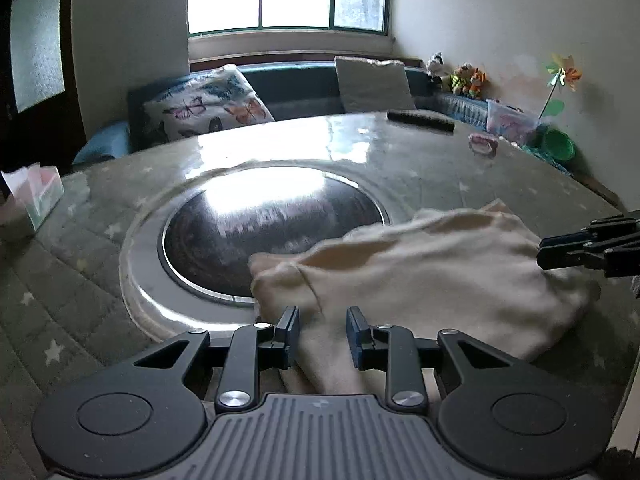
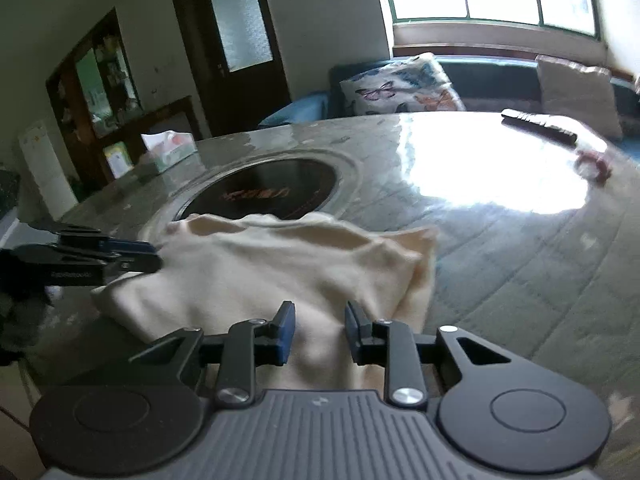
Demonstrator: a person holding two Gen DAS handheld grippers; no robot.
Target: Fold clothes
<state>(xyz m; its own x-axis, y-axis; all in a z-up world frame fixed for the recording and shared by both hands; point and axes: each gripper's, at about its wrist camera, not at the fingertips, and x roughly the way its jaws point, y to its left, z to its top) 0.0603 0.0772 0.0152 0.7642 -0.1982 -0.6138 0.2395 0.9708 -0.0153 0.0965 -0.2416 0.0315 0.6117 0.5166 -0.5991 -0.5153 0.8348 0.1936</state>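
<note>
Cream cloth (image 1: 432, 264) fills both narrowly parted grippers, left gripper (image 1: 323, 334) and right gripper (image 2: 320, 330), each pinching a bunched fold.

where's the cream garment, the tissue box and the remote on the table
cream garment (image 1: 440, 264), left wrist view, middle of the bunched cloth
tissue box (image 2: 170, 150), right wrist view, its top by the table's far edge
remote (image 1: 421, 120), left wrist view, middle of the dark bar

Left gripper (image 1: 323, 330) angled downward, jaws narrowly parted with cream cloth (image 1: 432, 264) bunched between the pads, right gripper (image 2: 320, 328) likewise tilted down beside it, jaws narrowly set on the same cloth's other edge
</note>
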